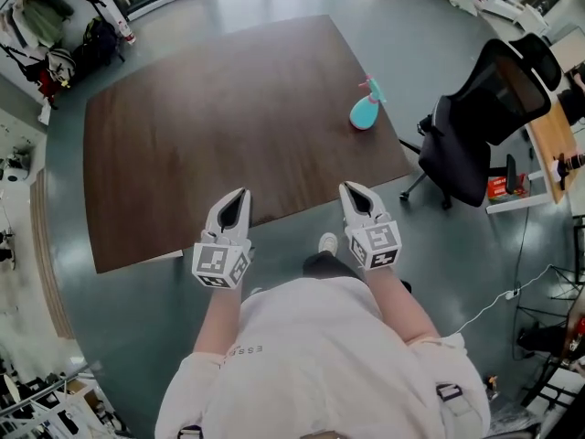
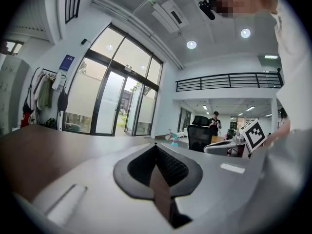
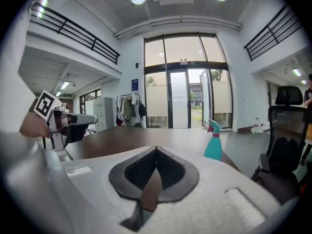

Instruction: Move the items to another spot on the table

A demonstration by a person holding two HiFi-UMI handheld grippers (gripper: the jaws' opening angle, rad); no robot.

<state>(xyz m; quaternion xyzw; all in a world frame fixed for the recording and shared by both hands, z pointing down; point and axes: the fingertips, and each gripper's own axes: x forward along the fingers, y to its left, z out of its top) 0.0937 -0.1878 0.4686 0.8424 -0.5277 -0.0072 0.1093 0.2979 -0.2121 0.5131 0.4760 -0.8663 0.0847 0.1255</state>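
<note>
A teal spray bottle [image 1: 364, 111] with a pink trigger stands near the right edge of the dark wooden table [image 1: 210, 135]. It is the only item I see on the table. The left gripper view catches the spray bottle [image 2: 171, 137] small and far off; the right gripper view shows the spray bottle [image 3: 213, 142] ahead to the right. My left gripper [image 1: 240, 196] and right gripper [image 1: 353, 191] hover side by side over the table's near edge, both shut with nothing between the jaws. Both are well short of the bottle. Seen from their own cameras, the left gripper [image 2: 156, 146] and right gripper [image 3: 156, 149] have their jaws pressed together.
A black office chair [image 1: 484, 122] stands just off the table's right side, close to the bottle. A desk [image 1: 558, 144] lies further right. Coats and bags [image 1: 55, 35] hang at the far left by the glass doors. A person stands far back [image 2: 215, 122].
</note>
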